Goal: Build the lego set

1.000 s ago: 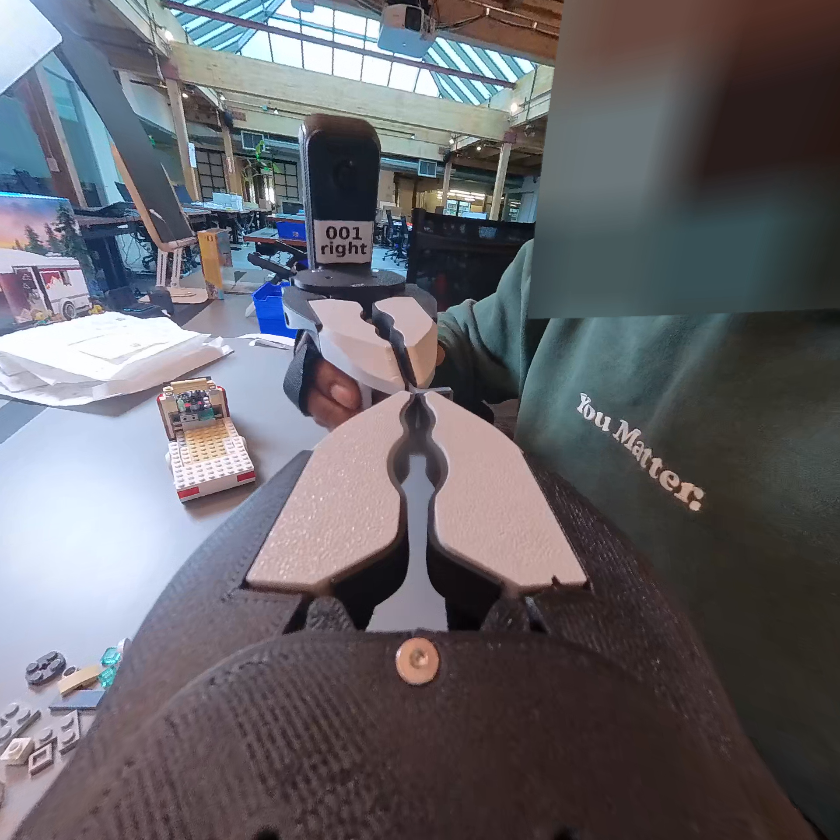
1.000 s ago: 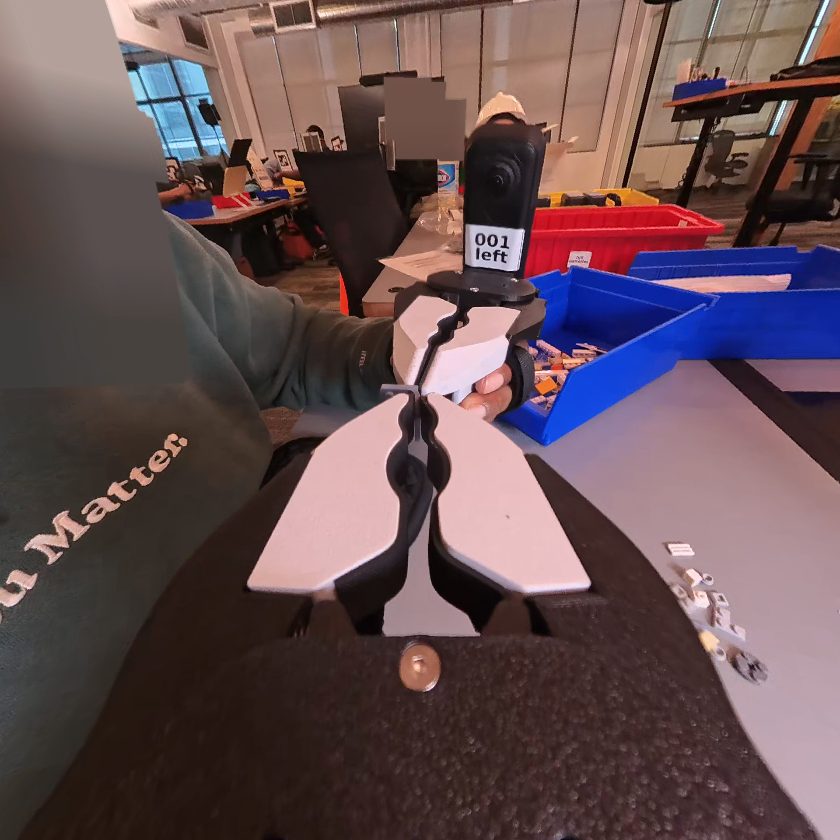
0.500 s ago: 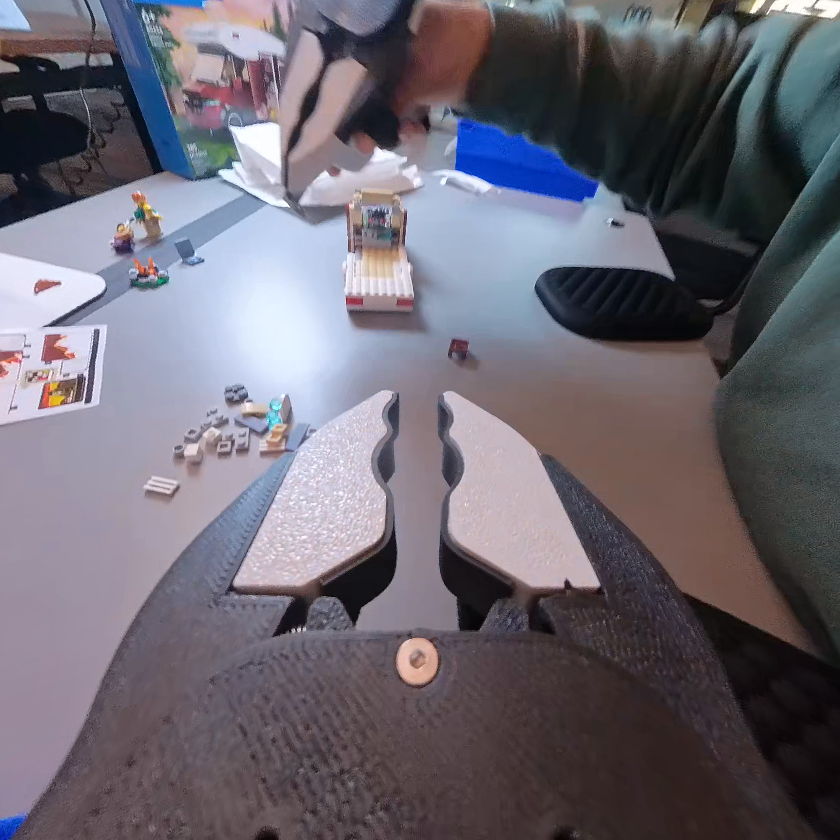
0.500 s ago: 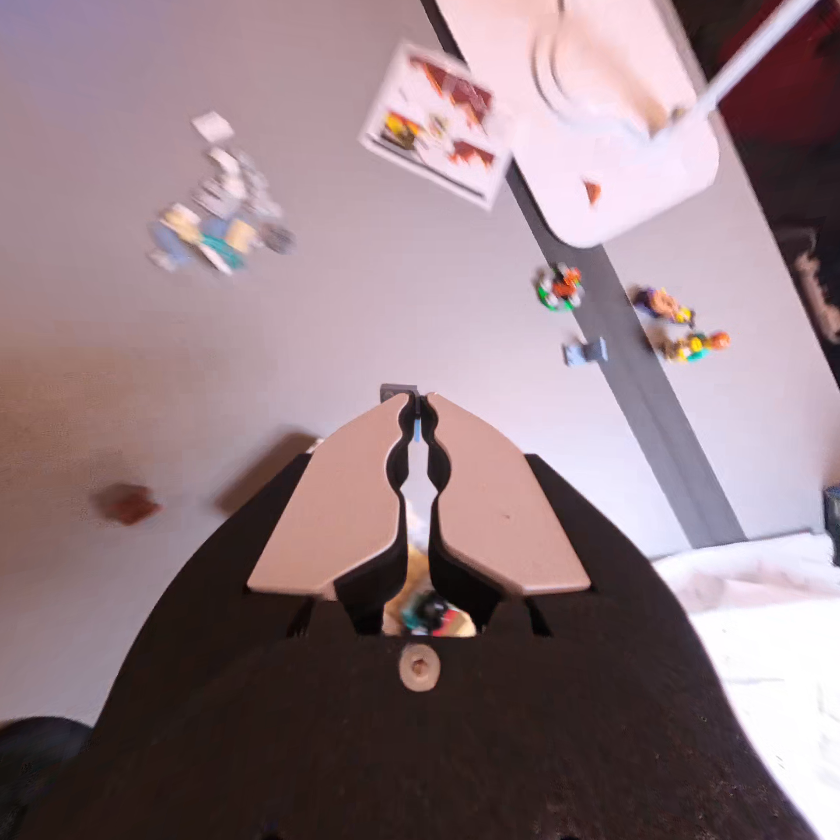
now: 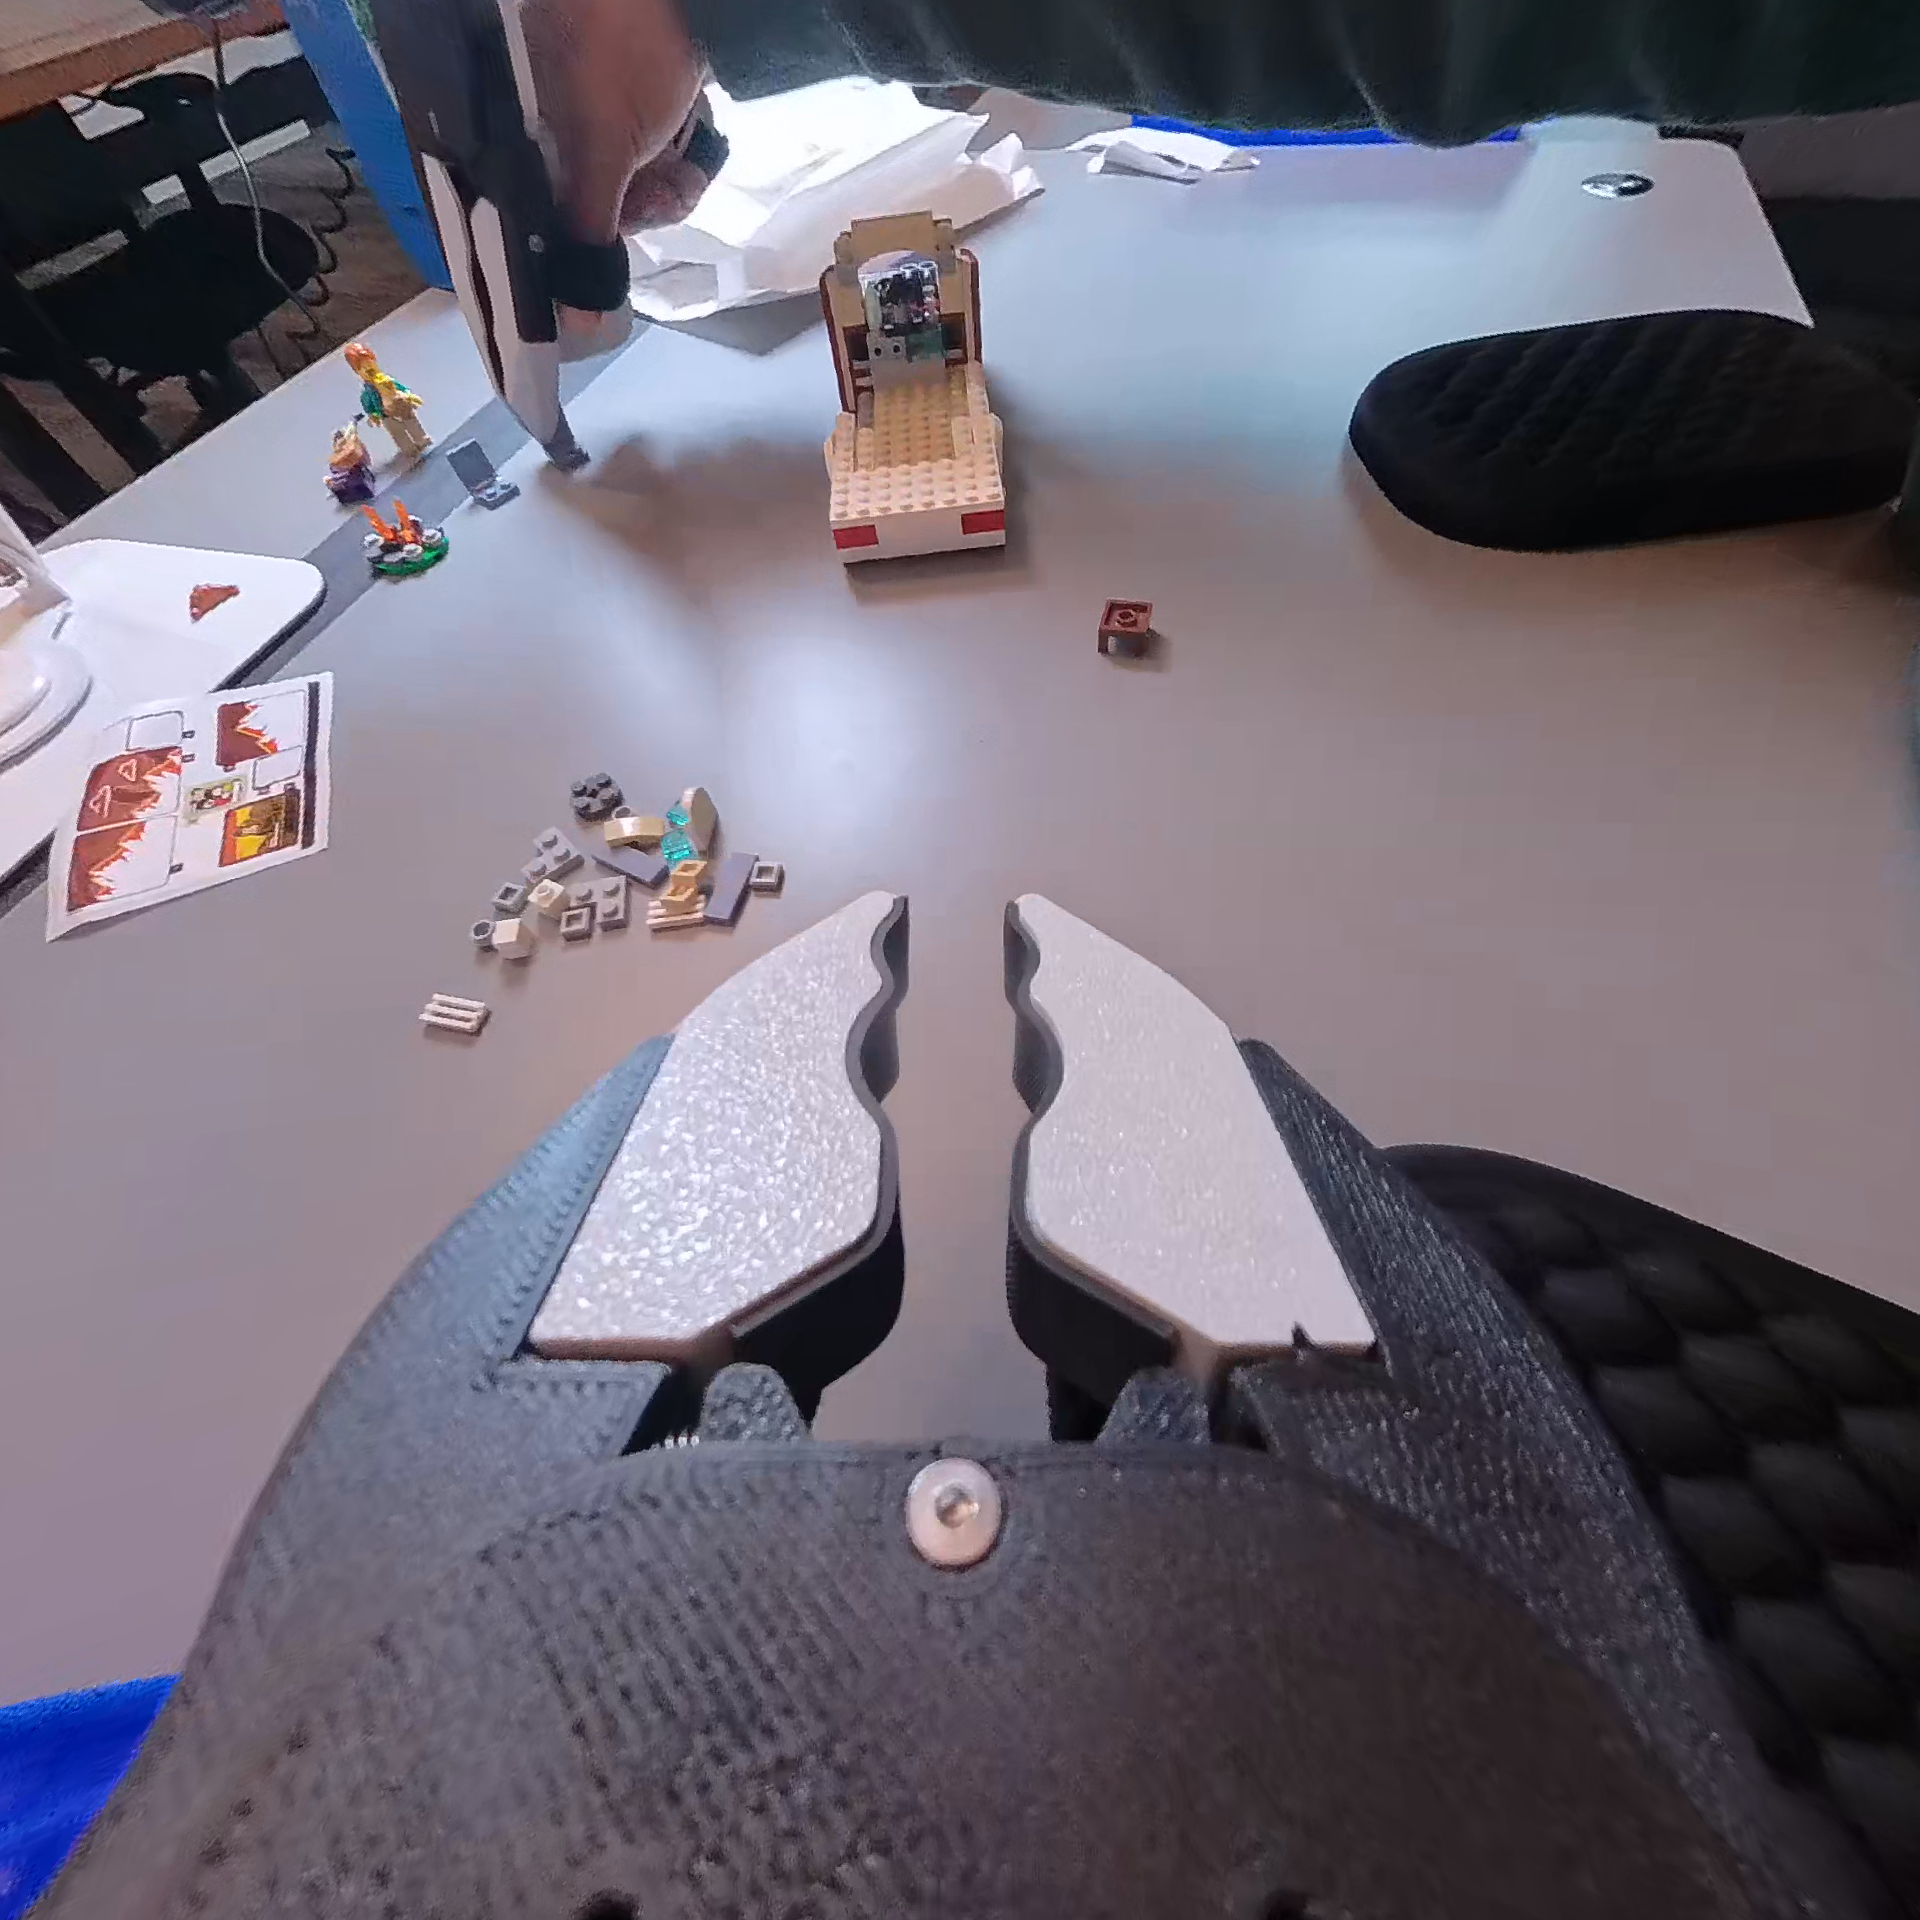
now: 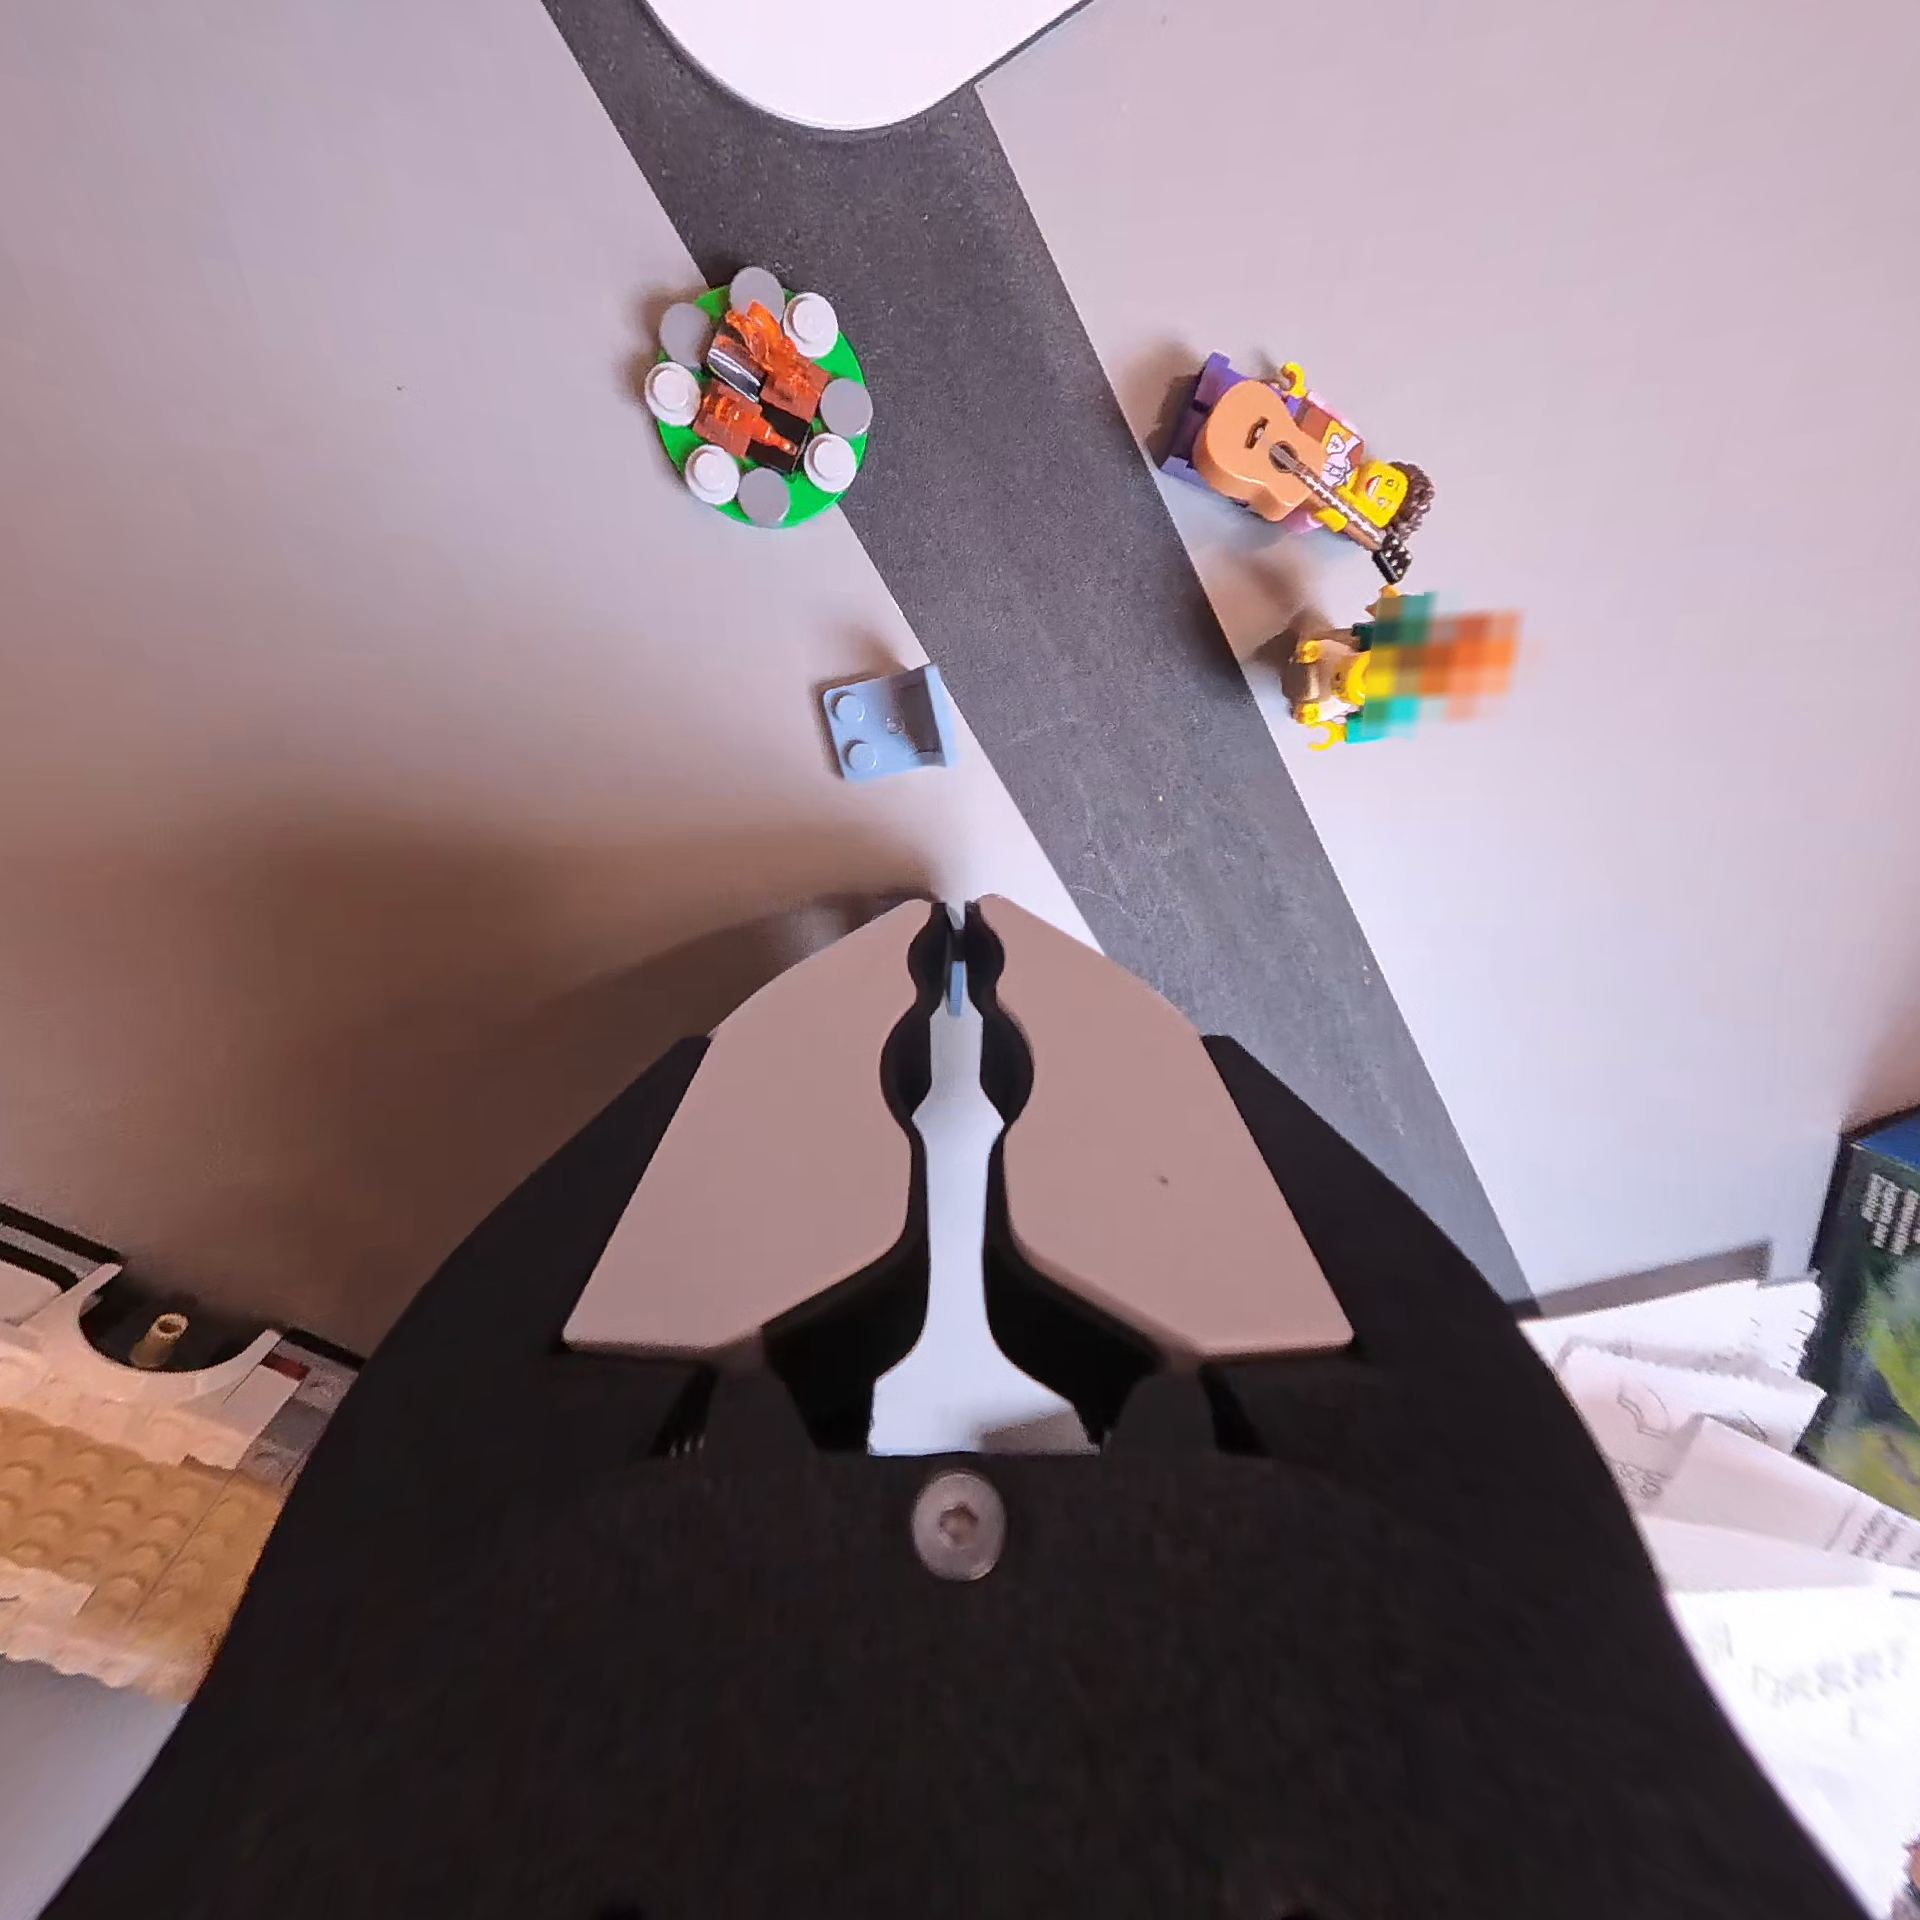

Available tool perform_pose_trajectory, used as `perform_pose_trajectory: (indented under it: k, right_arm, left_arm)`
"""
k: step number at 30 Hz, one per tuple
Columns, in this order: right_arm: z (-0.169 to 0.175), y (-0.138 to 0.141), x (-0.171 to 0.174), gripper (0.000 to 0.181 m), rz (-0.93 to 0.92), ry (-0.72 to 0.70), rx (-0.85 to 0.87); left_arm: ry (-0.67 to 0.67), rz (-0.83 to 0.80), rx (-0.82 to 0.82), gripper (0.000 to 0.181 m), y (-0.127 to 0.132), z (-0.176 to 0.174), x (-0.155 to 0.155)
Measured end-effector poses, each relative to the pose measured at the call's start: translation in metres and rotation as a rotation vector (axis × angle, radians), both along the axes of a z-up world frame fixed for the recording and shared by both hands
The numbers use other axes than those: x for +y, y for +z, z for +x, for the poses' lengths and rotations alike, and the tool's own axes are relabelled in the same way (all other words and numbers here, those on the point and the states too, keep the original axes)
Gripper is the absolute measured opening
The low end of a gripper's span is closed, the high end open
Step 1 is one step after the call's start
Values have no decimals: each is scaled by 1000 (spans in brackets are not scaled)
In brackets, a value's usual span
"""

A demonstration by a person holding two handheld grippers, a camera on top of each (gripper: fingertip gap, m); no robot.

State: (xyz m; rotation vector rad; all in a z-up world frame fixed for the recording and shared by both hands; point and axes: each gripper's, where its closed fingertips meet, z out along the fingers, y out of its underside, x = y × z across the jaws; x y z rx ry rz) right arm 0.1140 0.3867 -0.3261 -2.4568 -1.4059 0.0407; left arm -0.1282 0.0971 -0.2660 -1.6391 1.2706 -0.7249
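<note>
Two grippers over one grey table [image 5: 1299, 831]. The left gripper [image 5: 956, 914] hangs low with its jaws parted narrowly and nothing between them. Far ahead of those jaws stands the biggest piece of the build, a half-made camper [image 5: 914, 447] with a tan studded floor, white sides, red corner blocks and a brown cab wall. Ahead and left of the jaws, a scatter of loose bricks [image 5: 623, 873] in grey, tan and teal; ahead and right, one small brown brick [image 5: 1125, 623] alone.

The right gripper [image 6: 958, 920] points down at the table, jaws pinched on a thin pale-blue plate [image 6: 954, 982] right at the tips. Just beyond the tips lies a pale-blue seat piece [image 6: 888, 722], past it a green campfire disc [image 6: 758, 400], off right a guitar figure [image 6: 1299, 457].

Looks like a fetch step: the small plate is in hand and probably headed for that seat piece or the camper. Next move calls for lining studs up squarely, then a firm press without sliding the target
</note>
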Motion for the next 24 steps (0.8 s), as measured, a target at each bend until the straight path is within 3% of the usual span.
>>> perform_pose_trajectory:
  k: [9, 14, 19, 24]
  right_arm:
    - [-1, 2, 8, 18, 68, 19, 22]
    - [-16, 48, 2, 22, 231, 11, 187]
    - [-49, 117, -63, 23, 434, 22, 455]
    - [-69, 128, -161, 23, 469, 48, 603]
  left_arm:
    - [13, 0, 10, 17, -4, 0, 3]
    - [35, 18, -11, 17, 4, -3, 7]
    - [82, 55, -24, 11, 23, -19, 14]
    - [278, 170, -27, 7, 74, -74, 39]
